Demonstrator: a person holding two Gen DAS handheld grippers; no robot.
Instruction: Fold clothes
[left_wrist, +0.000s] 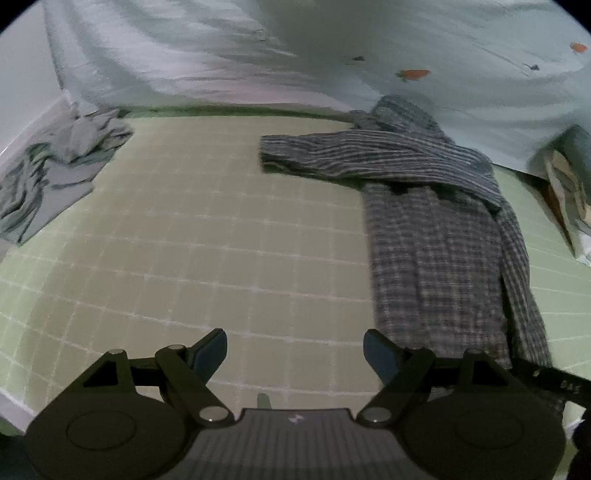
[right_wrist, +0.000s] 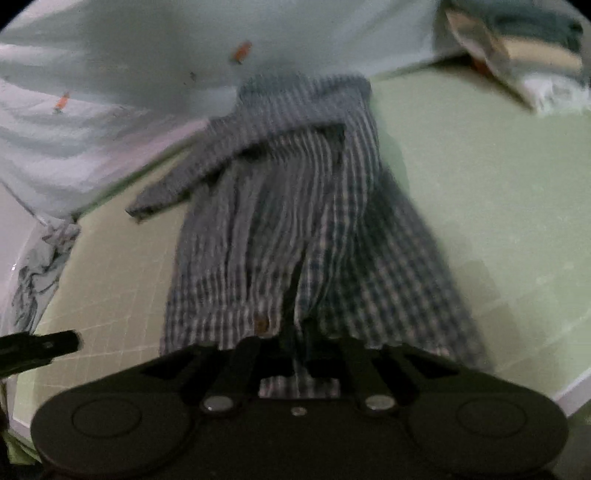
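A blue-and-white checked shirt lies on the green grid mat, right of centre, with one sleeve folded across to the left. My left gripper is open and empty, low over the mat just left of the shirt's near hem. In the right wrist view the same shirt stretches away from me. My right gripper is shut on the shirt's near hem, beside a brown button. The cloth is lifted and creased at the grip. The left gripper's arm shows at the left edge.
A crumpled grey-green garment lies at the mat's far left corner. A pale sheet with small orange prints lies beyond the mat. Folded fabrics are piled at the far right. The mat's edge runs near right.
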